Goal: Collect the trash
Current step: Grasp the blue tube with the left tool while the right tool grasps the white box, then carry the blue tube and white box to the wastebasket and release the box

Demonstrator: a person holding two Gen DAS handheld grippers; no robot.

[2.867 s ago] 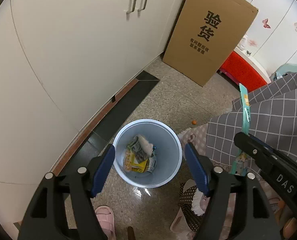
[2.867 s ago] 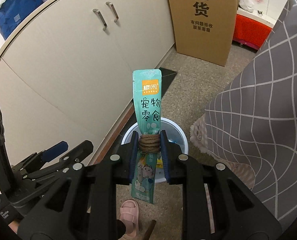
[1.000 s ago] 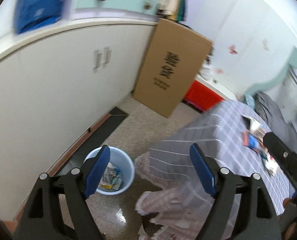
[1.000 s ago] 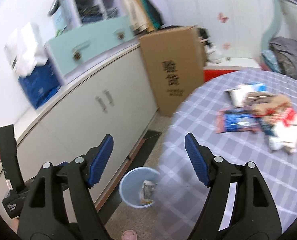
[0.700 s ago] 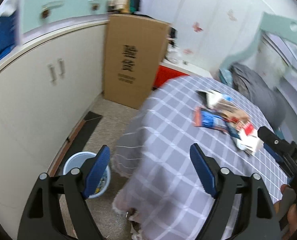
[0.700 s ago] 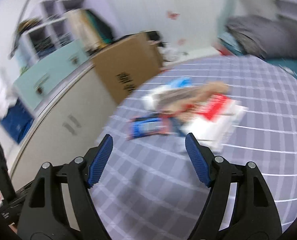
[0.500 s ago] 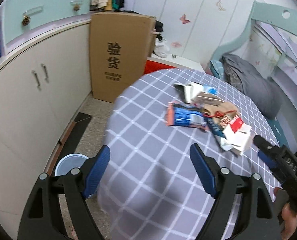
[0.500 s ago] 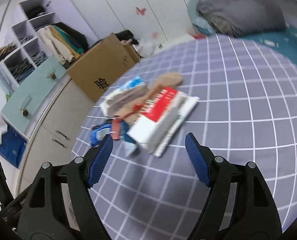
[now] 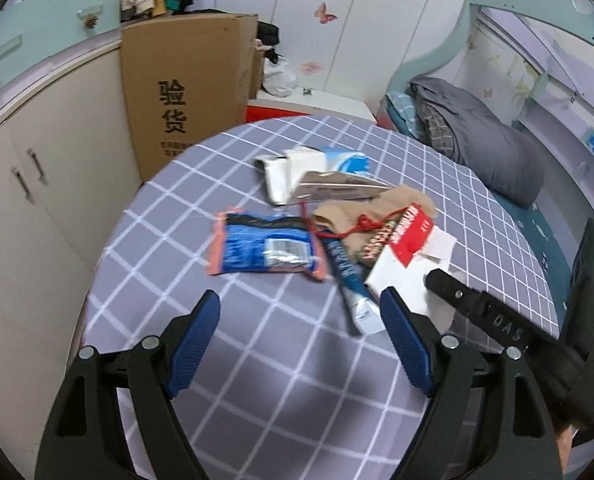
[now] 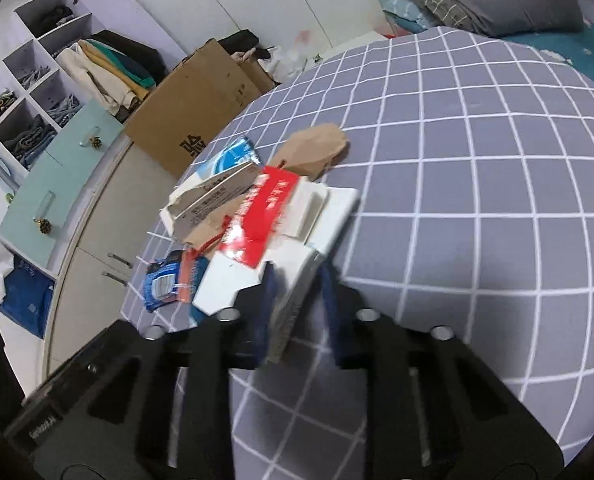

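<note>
While most of the trash lies piled on the desk, the right hand-held gripper is closing on the white box at the pile's near edge; the left hand-held gripper hovers open and empty.

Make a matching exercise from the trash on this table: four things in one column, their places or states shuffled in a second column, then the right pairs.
1. white carton
2. blue wrapper
3. left gripper
4. brown paper bag

A. open over bare tablecloth
B. between the closing jaws of the right gripper
C. flat at the pile's cabinet-side edge
D. crumpled at the pile's far end, right wrist view

Pairs: 1-B, 2-C, 3-A, 4-D
</note>
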